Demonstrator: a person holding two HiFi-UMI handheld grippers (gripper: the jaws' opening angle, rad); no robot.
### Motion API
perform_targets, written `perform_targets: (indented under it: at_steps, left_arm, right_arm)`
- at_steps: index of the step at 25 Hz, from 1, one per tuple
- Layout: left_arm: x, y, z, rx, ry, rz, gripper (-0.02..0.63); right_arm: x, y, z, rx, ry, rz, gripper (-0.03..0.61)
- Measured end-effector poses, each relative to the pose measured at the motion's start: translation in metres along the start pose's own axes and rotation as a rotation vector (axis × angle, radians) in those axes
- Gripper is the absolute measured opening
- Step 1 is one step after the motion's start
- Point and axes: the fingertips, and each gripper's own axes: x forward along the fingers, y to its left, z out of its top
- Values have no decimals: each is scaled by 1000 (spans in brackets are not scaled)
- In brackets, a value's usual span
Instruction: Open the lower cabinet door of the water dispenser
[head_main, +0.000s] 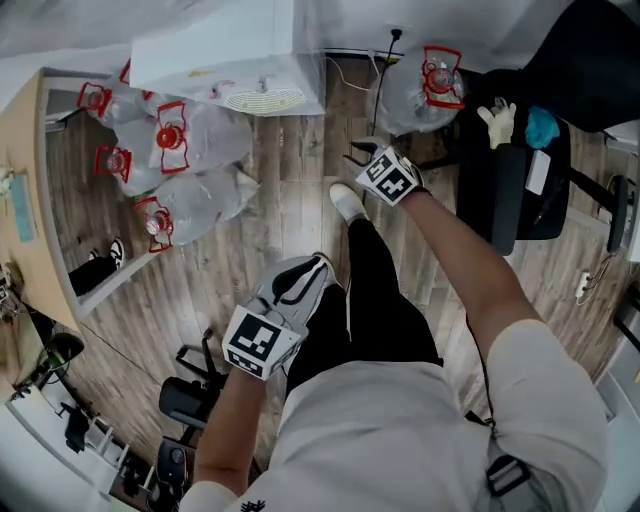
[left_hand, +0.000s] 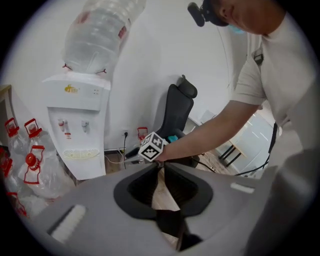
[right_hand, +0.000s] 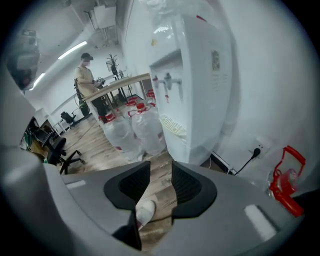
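Right gripper: jaws spread, nothing between, touching nothing. Left gripper: jaw tips apparently pressed together, empty. Water dispenser stood ahead of right gripper, untouched.

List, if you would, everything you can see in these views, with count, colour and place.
water dispenser: one, white, against the wall
water bottles: at least five, clear with red caps, on the floor either side of the dispenser
office chair: one, black, right of the dispenser
plug: one, black, in the wall socket
bystander: one, light top, at the wooden counter
shoe: one, white, near the right tool
left tool: one, grey, nearer the person
right tool: one, grey, nearer the dispenser
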Motion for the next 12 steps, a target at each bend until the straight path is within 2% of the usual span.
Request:
perform_targets:
  at_steps: [5, 9, 12]
  left_arm:
    - [48, 18, 43, -47, -60, -69, 58]
    - [71, 40, 32, -33, -50, -68, 58]
    - [79, 59, 18, -53, -44, -59, 58]
  right_arm:
    - [86, -61, -5, -20, 49, 5, 127]
    - [143, -91, -4, -50, 69, -5, 127]
    - [180, -115, -4, -57, 75, -23, 138]
